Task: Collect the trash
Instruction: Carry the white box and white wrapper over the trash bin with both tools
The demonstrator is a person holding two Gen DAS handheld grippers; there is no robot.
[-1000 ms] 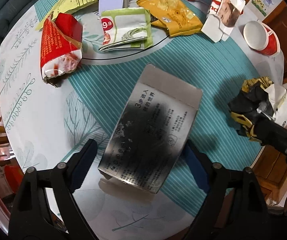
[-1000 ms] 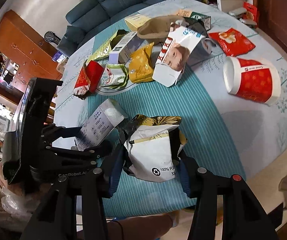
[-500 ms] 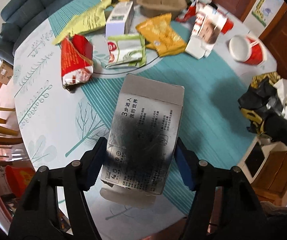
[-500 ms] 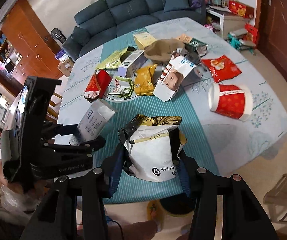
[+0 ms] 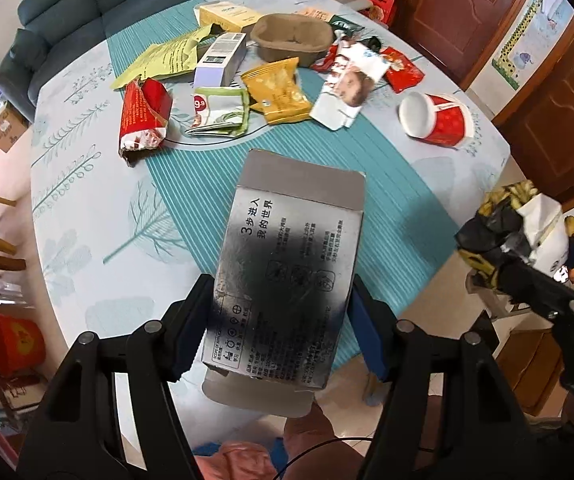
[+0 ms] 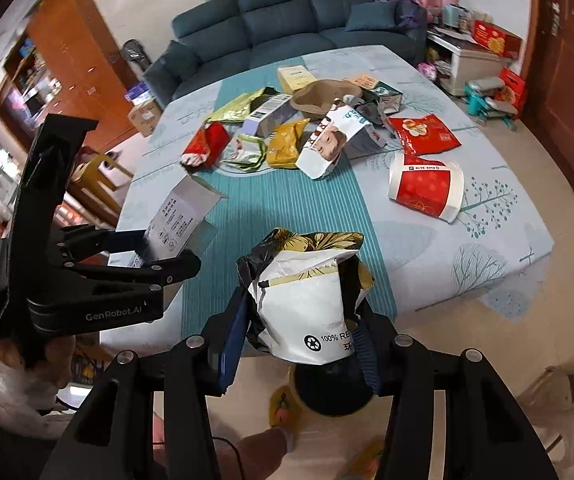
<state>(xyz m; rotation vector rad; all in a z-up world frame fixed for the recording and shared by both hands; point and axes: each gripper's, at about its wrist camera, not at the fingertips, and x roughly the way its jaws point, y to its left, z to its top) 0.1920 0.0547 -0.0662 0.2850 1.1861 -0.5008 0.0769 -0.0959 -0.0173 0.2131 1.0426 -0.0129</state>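
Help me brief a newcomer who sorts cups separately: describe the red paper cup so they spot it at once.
Start at the round table with the teal striped runner down its middle. Go to the pale leaf-printed area right of the runner, apart from the main wrapper pile. The red paper cup lies there on its side; it is the only round, white-rimmed thing among flat bags and boxes.

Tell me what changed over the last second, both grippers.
The left gripper closed on the silver carton, which it only straddled on the table a second ago, and lifted it clear. The right gripper rose and drew back, still clamped on the crumpled white bag. The red paper cup and the other wrappers lie where they were.
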